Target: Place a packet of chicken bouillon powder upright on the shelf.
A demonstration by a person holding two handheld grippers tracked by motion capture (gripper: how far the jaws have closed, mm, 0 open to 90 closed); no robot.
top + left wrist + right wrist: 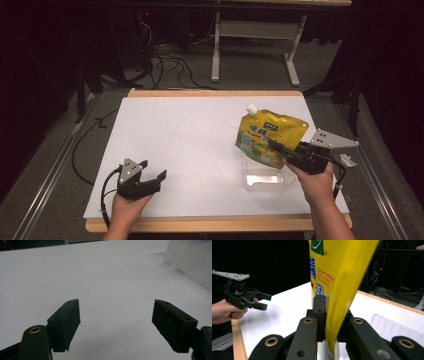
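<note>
Above the clear container (262, 178), yellow pouch (267, 137) clamped in right tool (276, 148); left tool (151, 171) agape.

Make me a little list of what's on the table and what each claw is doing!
Table: white table top with a wooden edge
Bag: yellow spouted pouch of granulated chicken bouillon, white cap at top, held up tilted
Box: clear plastic container, under the pouch
Right claw: shut on the pouch, above the container
Left claw: open, holding nothing, low over the table's near left part
</note>
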